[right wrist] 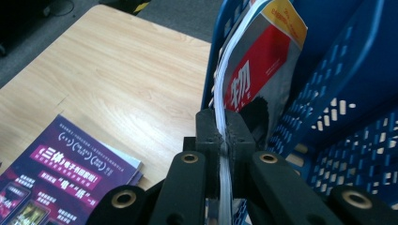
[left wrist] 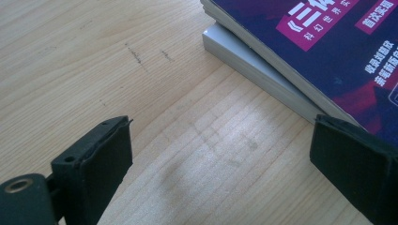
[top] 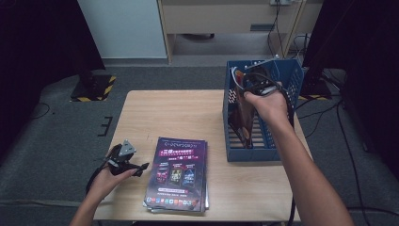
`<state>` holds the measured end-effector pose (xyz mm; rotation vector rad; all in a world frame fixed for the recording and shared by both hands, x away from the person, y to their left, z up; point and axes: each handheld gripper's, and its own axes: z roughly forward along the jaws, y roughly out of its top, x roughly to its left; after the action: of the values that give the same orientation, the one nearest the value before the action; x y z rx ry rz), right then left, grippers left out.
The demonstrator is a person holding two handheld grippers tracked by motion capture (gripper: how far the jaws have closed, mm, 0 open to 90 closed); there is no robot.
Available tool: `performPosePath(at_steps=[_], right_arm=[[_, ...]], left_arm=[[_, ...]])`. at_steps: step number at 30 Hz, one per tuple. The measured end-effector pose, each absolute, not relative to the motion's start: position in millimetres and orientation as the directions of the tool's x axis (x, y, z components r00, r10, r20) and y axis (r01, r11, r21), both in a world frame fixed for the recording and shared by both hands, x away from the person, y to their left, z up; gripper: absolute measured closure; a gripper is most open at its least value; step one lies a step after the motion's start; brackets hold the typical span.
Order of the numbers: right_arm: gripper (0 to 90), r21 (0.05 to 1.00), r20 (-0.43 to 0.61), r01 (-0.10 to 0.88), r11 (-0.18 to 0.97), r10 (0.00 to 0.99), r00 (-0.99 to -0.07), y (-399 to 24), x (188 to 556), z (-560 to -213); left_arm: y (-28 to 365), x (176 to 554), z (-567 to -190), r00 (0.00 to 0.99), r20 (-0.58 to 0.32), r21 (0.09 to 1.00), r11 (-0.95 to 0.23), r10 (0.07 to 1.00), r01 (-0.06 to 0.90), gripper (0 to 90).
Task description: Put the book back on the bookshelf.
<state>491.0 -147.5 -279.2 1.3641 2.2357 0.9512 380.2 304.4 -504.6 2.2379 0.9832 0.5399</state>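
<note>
One magazine point(right wrist: 253, 70) is being pinched by its page edge in the right gripper point(right wrist: 224, 136), jaws clamped tight on the paper, standing upright inside the blue slotted crate point(top: 287, 75) at about 2 o'clock on the table point(top: 179, 113). It is leaning against the crate's left wall; I cannot tell whether its bottom edge is touching the floor of the crate.

Risks from here, as I judge them:
- The grip is sitting on a thin edge only, so the pages could be fanning or slipping out and the magazine could be flopping over.
- If it is let go while tilting, it is likely sliding flat instead of standing.
- The lower corner could be catching in the floor slots and creasing.
- Pulling sideways could be dragging the light crate toward the table edge at 3 o'clock.

Crate contents: just that one magazine as far as I can see; the rest of the floor looks bare.

The left gripper point(top: 128, 162) is resting at 8 o'clock, jaws standing wide over bare wood, gripping nothing. The stack of purple-covered magazines point(top: 179, 174) is lying at 6 o'clock, just beside its right jaw, with lower copies sticking out askew.
</note>
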Motion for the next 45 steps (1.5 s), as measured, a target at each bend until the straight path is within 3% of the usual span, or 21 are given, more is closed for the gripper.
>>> performPosePath(at_steps=[20, 45], right_arm=[[87.5, 0.804, -0.007, 0.548, 0.231, 0.925, -0.380, -153.8, 485.4, -271.3], [86.5, 0.756, 0.041, 0.606, 0.249, 0.905, -0.423, -156.1, 480.6, -283.7]], left_arm=[[304.1, 380.7, -504.0, 0.636, 0.124, 0.685, -0.529, 0.762, 0.501, 5.8], [301.7, 380.4, -505.4, 0.643, 0.125, 0.676, -0.540, 0.755, 0.502, 5.9]])
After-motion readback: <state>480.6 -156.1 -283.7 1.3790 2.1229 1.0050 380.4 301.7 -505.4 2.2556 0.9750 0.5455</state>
